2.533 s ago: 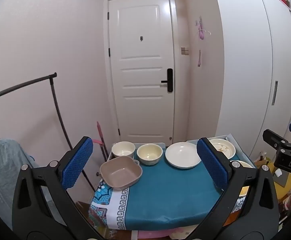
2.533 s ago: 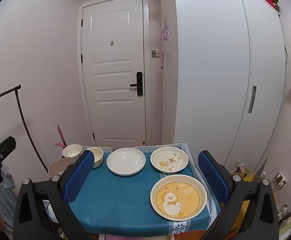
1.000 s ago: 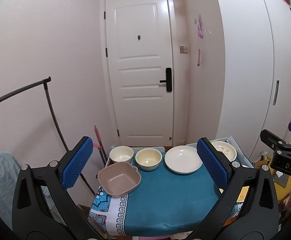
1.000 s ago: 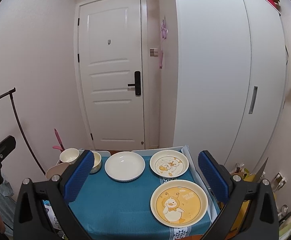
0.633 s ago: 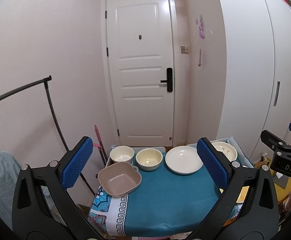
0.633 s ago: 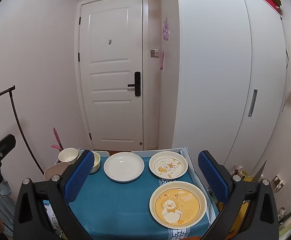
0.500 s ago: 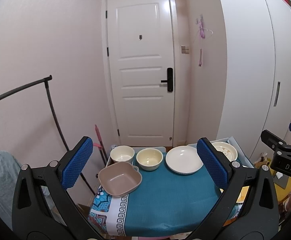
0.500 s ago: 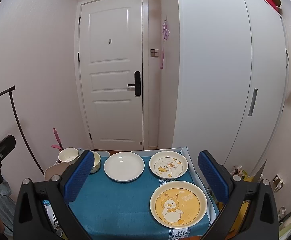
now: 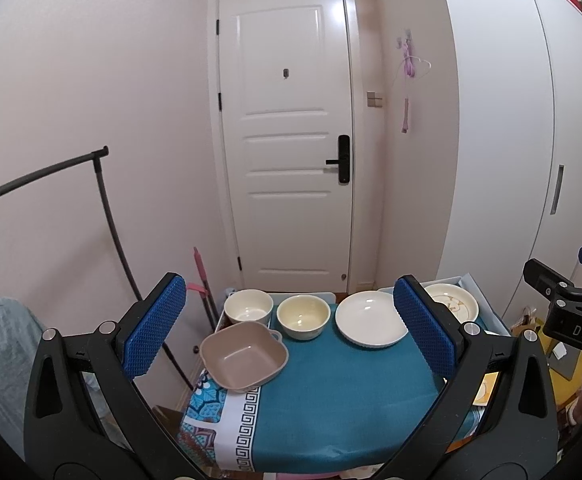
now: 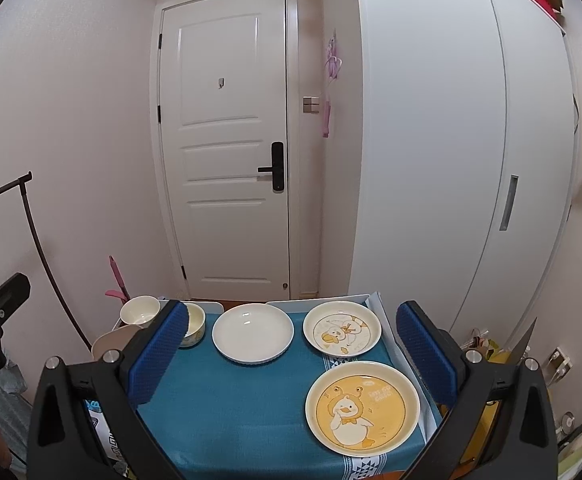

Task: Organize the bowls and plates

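A small table with a teal cloth [image 9: 331, 400] holds the dishes. At its left are a pinkish-brown square bowl [image 9: 243, 357], a white bowl [image 9: 248, 307] and a cream bowl [image 9: 303, 315]. A plain white plate [image 9: 371, 324] [image 10: 253, 332] sits in the middle. A white duck plate [image 10: 342, 334] and a yellow duck plate [image 10: 362, 409] lie at the right. My left gripper [image 9: 287, 332] and right gripper [image 10: 293, 356] are both open and empty, held above the near side of the table.
A white door [image 9: 287, 140] stands behind the table, a white wardrobe [image 10: 471, 160] to the right. A black clothes rail [image 9: 103, 208] stands at the left. Bags and clutter [image 10: 491, 348] lie on the floor at the right.
Both views have shifted only slightly; the grippers hover with small drift. No dish has moved.
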Demonstrator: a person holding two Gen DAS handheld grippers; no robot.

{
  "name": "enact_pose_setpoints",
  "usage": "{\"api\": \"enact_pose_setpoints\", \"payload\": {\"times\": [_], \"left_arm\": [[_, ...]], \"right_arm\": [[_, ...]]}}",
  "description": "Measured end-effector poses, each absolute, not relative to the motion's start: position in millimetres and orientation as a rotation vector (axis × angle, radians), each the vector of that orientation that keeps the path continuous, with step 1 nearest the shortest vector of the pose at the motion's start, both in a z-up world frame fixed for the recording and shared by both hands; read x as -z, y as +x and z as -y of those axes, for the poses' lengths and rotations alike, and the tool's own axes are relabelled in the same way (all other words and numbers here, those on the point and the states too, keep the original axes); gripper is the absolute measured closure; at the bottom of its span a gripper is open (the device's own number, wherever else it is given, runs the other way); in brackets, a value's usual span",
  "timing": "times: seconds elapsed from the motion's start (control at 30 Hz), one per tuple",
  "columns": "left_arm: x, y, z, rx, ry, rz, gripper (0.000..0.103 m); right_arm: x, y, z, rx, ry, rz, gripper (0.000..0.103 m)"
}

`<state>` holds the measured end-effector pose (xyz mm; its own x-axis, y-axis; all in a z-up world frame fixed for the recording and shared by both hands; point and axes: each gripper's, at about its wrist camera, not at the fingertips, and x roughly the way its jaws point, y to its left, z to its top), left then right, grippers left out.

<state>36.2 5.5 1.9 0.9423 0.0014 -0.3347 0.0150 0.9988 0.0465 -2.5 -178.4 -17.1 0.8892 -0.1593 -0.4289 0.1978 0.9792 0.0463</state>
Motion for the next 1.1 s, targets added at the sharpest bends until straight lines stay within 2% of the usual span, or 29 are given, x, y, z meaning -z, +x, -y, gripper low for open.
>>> {"api": "enact_pose_setpoints", "payload": {"times": [0.87,0.97,1.1], "left_arm": [[0.9,50.4,-11.8,-0.013,0.04,-0.35,0.0],[11.5,59.2,-8.9,0.012,0.041,-0.366,0.0],[47.3,92.2,9.7,0.056,0.101,-0.476,0.0]], "right_arm": [[15.7,3.3,175.6,0.172,0.083,-0.445,0.0],[25.7,9.9,179.5,0.135,0.111,-0.474,0.0],[60.6,26.9,189.7,0.142,0.134,-0.547,0.0]]}}
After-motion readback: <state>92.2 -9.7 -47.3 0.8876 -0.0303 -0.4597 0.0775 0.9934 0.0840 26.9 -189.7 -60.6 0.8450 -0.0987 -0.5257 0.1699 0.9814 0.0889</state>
